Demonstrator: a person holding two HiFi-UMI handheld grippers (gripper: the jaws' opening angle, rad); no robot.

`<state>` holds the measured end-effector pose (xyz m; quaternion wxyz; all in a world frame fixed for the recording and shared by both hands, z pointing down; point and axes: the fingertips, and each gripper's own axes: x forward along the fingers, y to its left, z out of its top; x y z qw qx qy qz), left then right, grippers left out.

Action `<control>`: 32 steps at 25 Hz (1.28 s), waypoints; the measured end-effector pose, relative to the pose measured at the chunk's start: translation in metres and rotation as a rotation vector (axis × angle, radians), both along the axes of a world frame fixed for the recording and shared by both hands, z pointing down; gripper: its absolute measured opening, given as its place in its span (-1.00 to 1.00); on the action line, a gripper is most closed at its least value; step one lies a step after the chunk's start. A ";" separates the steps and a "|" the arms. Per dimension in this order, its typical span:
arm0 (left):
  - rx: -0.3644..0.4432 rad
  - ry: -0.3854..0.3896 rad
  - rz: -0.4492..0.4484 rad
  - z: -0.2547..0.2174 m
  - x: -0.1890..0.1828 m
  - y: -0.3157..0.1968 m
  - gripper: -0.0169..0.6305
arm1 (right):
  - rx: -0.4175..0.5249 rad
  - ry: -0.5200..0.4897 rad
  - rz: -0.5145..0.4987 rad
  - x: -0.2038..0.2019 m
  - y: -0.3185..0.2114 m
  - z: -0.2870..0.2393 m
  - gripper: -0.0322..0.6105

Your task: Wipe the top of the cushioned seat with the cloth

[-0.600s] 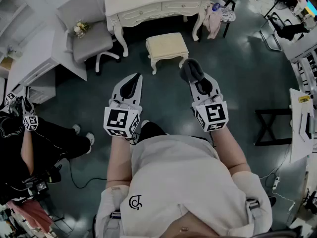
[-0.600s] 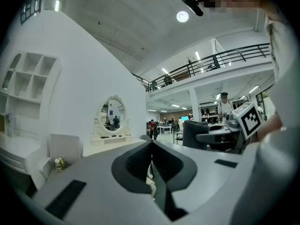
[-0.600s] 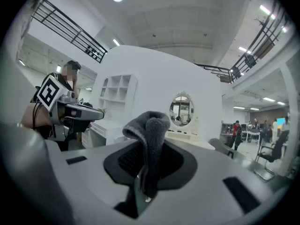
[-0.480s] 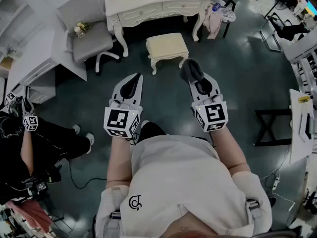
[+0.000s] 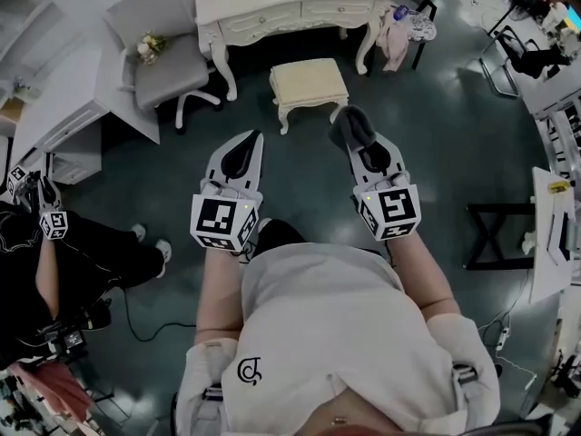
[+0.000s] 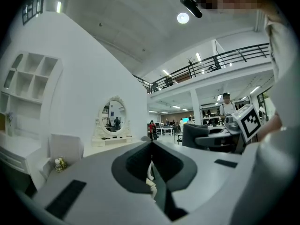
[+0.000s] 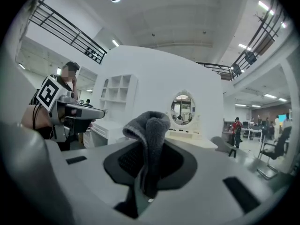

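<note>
Grey cloth (image 5: 352,123) is held clamped in the right tongs (image 5: 358,140), the left tongs (image 5: 246,145) are closed empty, and the cushioned stool (image 5: 309,82) ahead, barely shifted since before, is not yet touched.

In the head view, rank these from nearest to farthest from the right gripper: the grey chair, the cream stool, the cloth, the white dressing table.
1. Cloth, pinched in the jaws of the right gripper.
2. Cream stool, just ahead, slightly left.
3. White dressing table, behind the stool.
4. Grey chair, far left, beside the table.
</note>
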<state>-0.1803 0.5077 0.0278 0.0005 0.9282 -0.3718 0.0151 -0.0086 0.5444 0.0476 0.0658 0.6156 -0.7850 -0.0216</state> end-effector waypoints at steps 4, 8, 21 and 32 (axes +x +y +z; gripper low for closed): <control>-0.005 -0.001 -0.005 0.001 0.002 -0.005 -0.91 | 0.009 0.008 0.015 0.004 -0.004 0.001 -0.69; -0.015 -0.014 -0.006 0.006 0.004 -0.009 -0.91 | -0.020 -0.006 0.014 0.008 -0.008 0.012 -0.69; -0.105 -0.024 0.005 0.047 0.014 -0.112 -0.91 | -0.146 -0.051 0.039 0.023 -0.114 0.059 -0.68; -0.126 0.048 0.097 0.062 0.028 -0.336 -0.91 | -0.328 0.030 0.019 0.019 -0.332 0.113 -0.67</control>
